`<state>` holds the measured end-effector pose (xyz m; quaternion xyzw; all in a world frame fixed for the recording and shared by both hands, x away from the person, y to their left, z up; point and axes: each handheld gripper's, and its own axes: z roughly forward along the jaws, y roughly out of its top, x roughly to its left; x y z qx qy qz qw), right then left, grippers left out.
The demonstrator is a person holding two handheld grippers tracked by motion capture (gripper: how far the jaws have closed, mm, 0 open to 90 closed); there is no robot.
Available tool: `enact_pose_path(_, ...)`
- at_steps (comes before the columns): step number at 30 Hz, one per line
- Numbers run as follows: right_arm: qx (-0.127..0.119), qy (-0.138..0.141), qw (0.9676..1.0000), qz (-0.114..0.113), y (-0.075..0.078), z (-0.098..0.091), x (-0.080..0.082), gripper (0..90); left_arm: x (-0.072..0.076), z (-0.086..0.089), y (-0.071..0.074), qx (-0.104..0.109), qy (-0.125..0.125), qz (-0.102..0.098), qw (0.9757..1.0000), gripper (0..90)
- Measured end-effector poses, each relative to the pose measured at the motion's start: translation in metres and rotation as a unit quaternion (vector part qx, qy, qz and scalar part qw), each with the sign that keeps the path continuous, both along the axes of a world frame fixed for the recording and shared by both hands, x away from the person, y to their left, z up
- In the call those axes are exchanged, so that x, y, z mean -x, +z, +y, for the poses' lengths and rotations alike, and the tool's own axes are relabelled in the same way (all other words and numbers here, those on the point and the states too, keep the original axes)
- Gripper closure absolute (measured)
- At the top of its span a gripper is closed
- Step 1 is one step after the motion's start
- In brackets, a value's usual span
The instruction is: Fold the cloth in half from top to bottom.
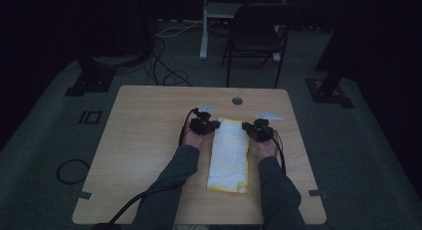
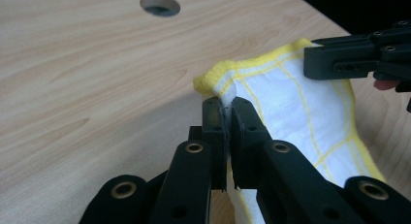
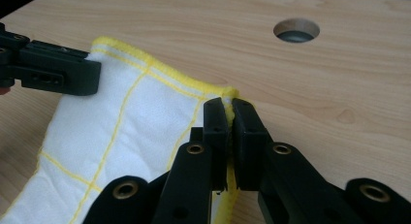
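We see a soft, matt woven cloth (image 2: 310, 112), white with yellow stitched lines and a fuzzy yellow hem. Our table (image 2: 97, 78) looks like smooth pale wood-grain laminate. The jaws are matt black plastic with brass-coloured rivets.

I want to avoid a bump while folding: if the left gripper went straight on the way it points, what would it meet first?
Beyond the cloth corner it pinches, the left gripper points over bare table; the way looks free. The cable hole lies farther on, slightly aside, though depth is unclear.
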<state>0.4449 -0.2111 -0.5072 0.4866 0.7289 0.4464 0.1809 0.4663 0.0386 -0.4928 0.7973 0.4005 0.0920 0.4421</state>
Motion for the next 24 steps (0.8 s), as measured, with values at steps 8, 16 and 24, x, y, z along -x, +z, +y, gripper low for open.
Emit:
enact_pose_path(8,-0.013,0.009,0.9997,-0.017,0.010,-0.003,0.016,86.2,0.017,0.004,0.008,0.007,-0.009,-0.018,0.9998,86.6)
enact_pose_path(16,-0.021,0.021,0.9988,-0.038,0.018,-0.004,0.041,86.1,0.041,0.009,0.018,0.013,-0.020,-0.042,0.9988,86.6)
enact_pose_path(24,-0.030,0.034,0.9980,-0.044,0.018,-0.002,0.062,86.1,0.064,0.016,0.020,0.014,-0.027,-0.049,0.9983,86.5)
